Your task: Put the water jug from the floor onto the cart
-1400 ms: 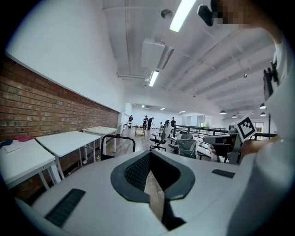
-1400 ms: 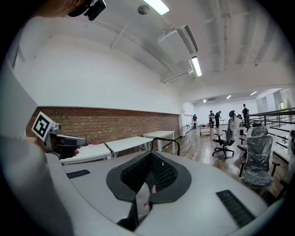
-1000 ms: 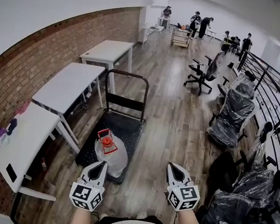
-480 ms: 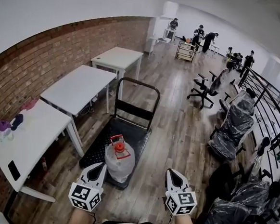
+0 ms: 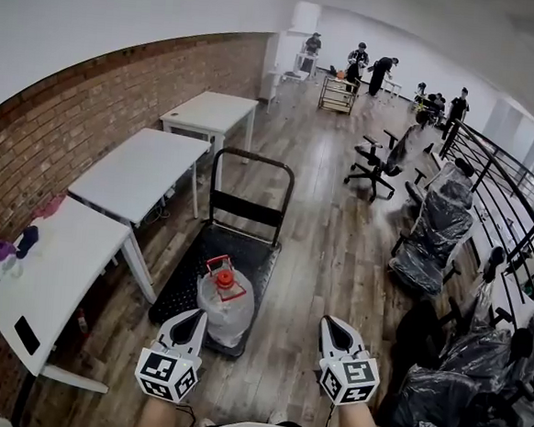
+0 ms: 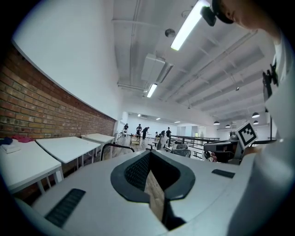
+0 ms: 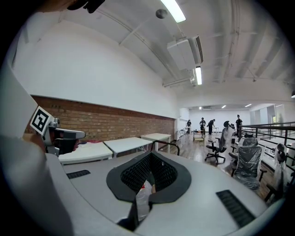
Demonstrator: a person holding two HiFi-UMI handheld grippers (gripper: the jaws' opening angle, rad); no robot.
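The clear water jug [image 5: 224, 304] with its orange cap and red handle stands upright on the near end of the black platform cart [image 5: 249, 250]. My left gripper [image 5: 187, 324] is shut and empty, just in front of the jug's near left side. My right gripper [image 5: 334, 331] is also shut and empty, over the wood floor to the jug's right. In the right gripper view a sliver of the jug [image 7: 140, 196] shows through the slit between the jaws, and the cart handle [image 7: 166, 144] rises beyond. The left gripper view shows the cart handle [image 6: 115, 146] past its closed jaws.
White tables [image 5: 132, 170] line the brick wall at the left, close beside the cart. Plastic-wrapped office chairs [image 5: 435, 235] stand along a railing at the right. Wood floor [image 5: 335, 232] runs between them. Several people stand at the far end of the room [image 5: 357, 58].
Both grippers and the view have shifted slightly near the cart's front end. The jug stays on the cart and both jaws stay shut.
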